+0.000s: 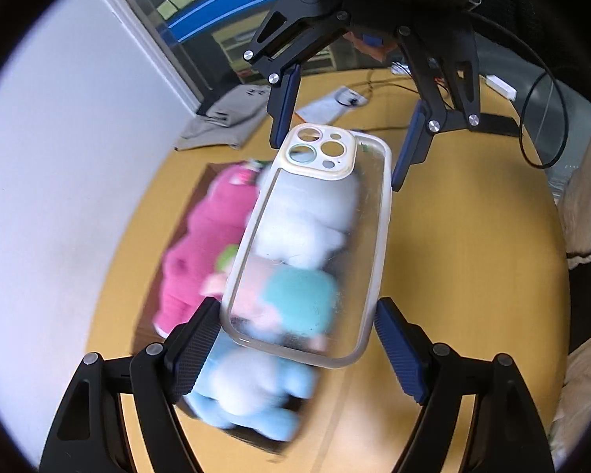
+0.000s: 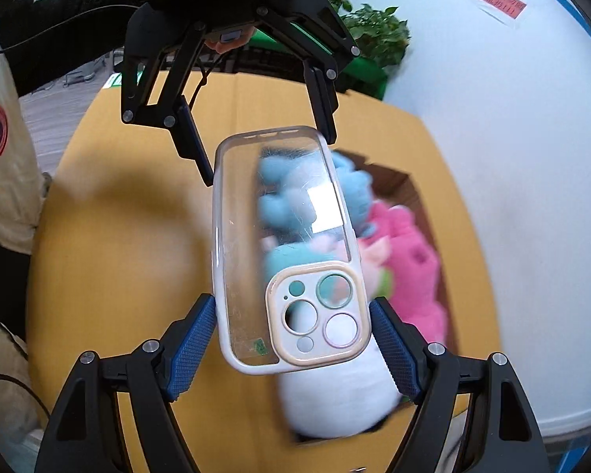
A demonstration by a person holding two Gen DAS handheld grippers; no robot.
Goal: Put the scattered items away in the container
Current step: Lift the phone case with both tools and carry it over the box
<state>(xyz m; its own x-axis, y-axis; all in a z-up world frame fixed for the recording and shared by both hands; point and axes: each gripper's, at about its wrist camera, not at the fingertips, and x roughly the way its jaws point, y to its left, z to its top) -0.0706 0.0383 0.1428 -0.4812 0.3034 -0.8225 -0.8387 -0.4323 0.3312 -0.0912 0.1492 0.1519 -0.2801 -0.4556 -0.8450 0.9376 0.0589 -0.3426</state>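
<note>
Phone case (image 2: pixel 291 252), clear-backed with cream rim, has scuffed, scratched plastic.

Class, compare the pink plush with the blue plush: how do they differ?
1. The pink plush is bright pink all over; the blue plush is pale blue with a white front.
2. The pink plush stretches along one side of the box; the blue plush sits at one end.
3. The pink plush looks longer than the blue plush.
Both lie inside the box.
</note>
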